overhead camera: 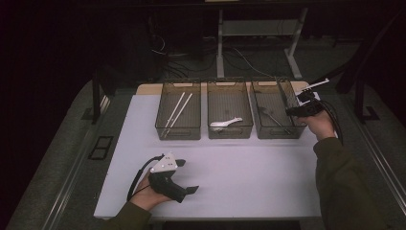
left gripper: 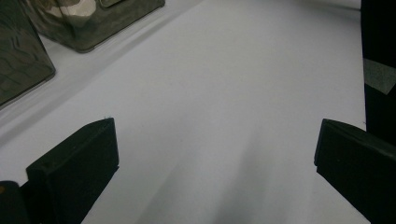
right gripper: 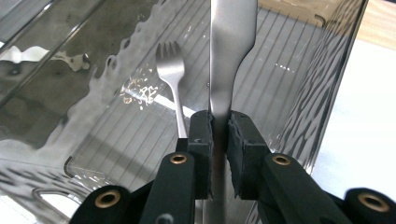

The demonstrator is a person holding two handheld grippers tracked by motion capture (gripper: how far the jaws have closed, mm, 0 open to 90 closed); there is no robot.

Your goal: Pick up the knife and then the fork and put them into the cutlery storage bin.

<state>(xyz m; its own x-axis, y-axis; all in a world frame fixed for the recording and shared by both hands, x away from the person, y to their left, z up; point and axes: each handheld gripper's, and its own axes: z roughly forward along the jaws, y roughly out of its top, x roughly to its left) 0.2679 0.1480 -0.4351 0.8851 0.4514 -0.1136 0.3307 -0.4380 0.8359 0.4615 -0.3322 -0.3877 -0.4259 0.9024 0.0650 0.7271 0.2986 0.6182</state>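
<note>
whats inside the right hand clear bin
A silver metal fork lies on the floor of the right-hand clear plastic bin. The right claw holds a flat silver metal utensil handle above it; the handle's working end is out of frame.

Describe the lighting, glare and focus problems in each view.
High view: room dark, white table lit, bins dim. Left gripper view: soft shadow streaks on the table between the blurry near fingers. Right gripper view: glare ripples on the clear bin wall; held utensil handle and fork stay sharp.

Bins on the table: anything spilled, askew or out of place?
Nothing stands out. Chopsticks, a white spoon and a fork each lie in their own bin; the right gripper holds a metal utensil over the fork's bin.
</note>
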